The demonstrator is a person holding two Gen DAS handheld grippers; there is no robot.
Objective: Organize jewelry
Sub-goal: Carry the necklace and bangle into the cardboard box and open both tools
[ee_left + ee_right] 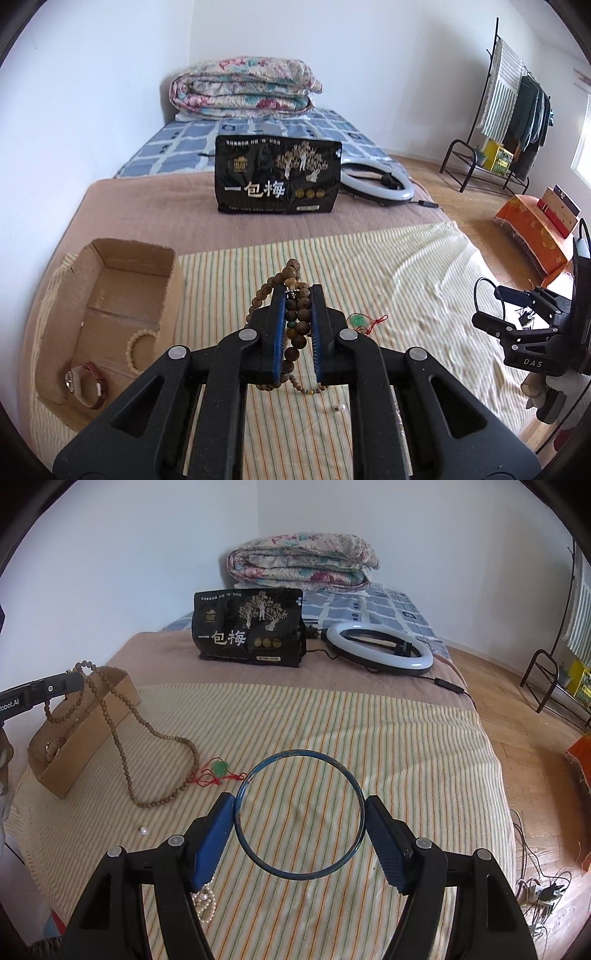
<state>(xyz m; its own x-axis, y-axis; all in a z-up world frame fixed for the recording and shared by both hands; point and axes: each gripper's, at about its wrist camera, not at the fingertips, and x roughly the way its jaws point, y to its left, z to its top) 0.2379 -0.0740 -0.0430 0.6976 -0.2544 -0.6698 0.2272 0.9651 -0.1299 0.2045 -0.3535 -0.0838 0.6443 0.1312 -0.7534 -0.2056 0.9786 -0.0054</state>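
Left hand-held gripper (299, 295) pinches the wooden bead necklace (295, 325), its long loop trailing down onto the bed; the cardboard box (110, 295) sits just to its left (nearer arm). Right hand-held gripper (300, 805) clamps a blue bangle (242, 830).

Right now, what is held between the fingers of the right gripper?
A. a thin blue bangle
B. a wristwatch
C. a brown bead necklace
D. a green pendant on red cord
A: in the right wrist view the right gripper pinches the blue bangle from both sides with its pads.
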